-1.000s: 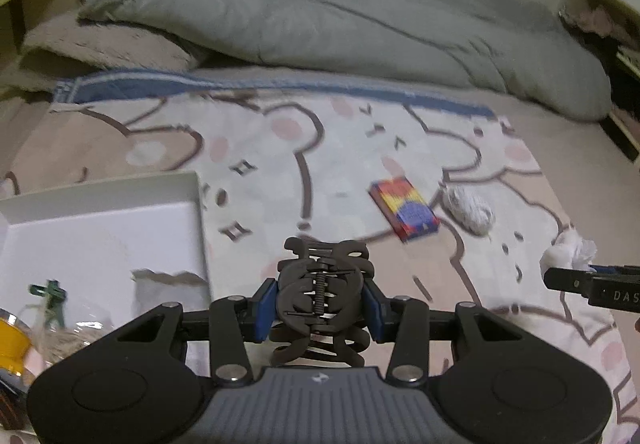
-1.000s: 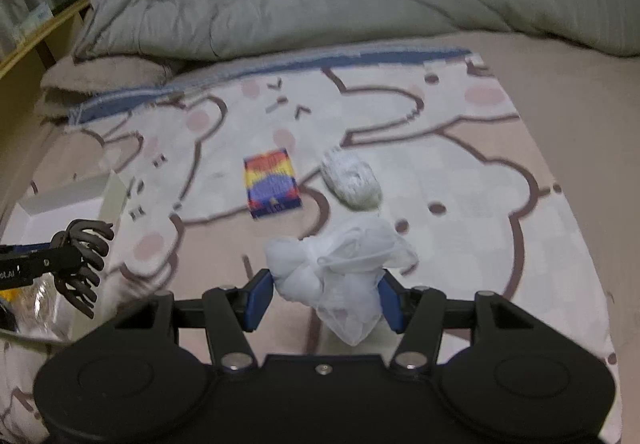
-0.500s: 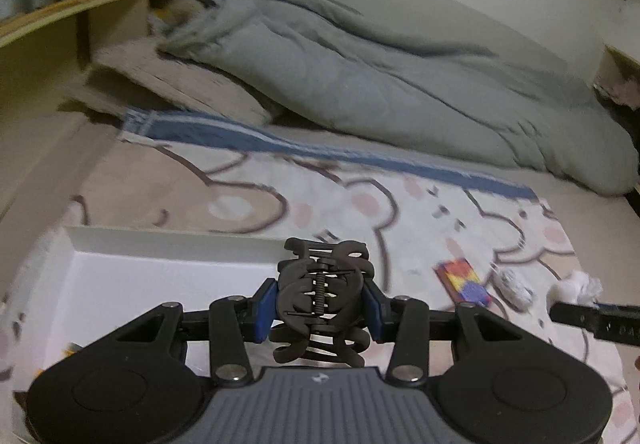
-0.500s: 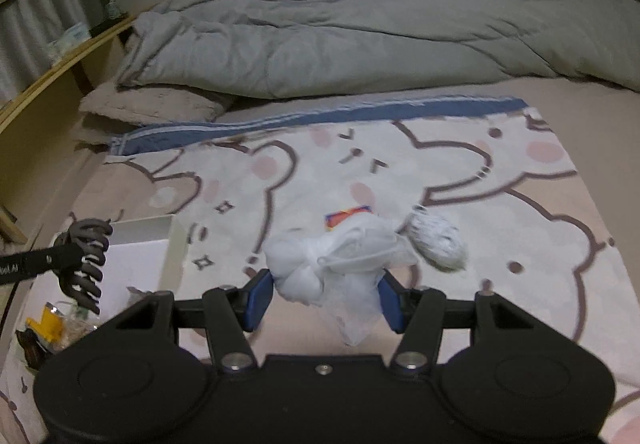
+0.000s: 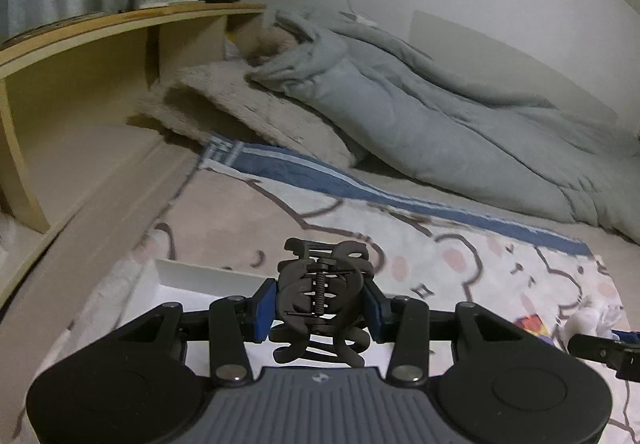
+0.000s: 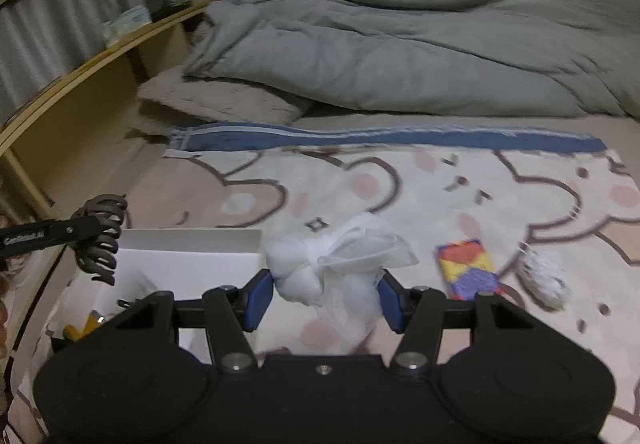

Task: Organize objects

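1. While its blue pads clamp a dark hair claw clip (image 5: 322, 298), the left gripper (image 5: 320, 308) hangs over the white box (image 5: 188, 276).
2. Right gripper (image 6: 324, 288) squeezes a white crumpled bag (image 6: 336, 264) beside that box, above the bear-print blanket (image 6: 440, 184).

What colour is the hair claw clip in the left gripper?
Dark brown hair claw clip, almost black; clearest in the left wrist view.

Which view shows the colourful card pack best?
The right wrist view: the card pack lies whole and unobstructed on the blanket, right of the held white bag. The left wrist view catches only a corner of it near the right edge.
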A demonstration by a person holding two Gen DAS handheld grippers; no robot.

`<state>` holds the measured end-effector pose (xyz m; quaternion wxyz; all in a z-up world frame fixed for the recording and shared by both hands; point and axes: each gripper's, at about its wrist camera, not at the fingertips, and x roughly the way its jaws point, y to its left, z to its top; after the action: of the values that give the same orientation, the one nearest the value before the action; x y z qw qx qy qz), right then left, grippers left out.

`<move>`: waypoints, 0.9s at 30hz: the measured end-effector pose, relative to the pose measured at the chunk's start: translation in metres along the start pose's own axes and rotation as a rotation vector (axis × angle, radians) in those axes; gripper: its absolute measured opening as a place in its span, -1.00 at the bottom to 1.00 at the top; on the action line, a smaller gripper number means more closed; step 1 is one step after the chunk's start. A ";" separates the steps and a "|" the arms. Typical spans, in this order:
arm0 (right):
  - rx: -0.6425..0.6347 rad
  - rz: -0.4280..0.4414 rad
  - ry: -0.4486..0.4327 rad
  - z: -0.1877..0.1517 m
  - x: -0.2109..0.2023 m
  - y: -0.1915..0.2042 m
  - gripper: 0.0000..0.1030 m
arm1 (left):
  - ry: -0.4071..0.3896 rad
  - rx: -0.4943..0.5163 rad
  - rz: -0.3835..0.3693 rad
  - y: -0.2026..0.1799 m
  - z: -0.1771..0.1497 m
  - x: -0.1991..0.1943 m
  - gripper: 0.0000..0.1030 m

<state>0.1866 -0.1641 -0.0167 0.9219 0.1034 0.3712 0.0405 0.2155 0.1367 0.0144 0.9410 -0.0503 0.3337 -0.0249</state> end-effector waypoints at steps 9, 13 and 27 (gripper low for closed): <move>-0.084 0.063 0.019 0.011 0.023 0.045 0.11 | -0.021 -0.002 0.072 0.038 0.008 0.013 -0.12; -0.105 0.080 0.036 0.016 0.038 0.063 0.11 | -0.018 0.015 0.103 0.050 0.006 0.025 -0.12; -0.193 0.182 0.099 0.022 0.084 0.119 0.11 | 0.086 0.075 0.245 0.093 -0.017 0.077 -0.11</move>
<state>0.2632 -0.0385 -0.0317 0.9006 0.0452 0.3998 0.1646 0.2656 0.2218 -0.0571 0.9230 0.0270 0.3763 0.0758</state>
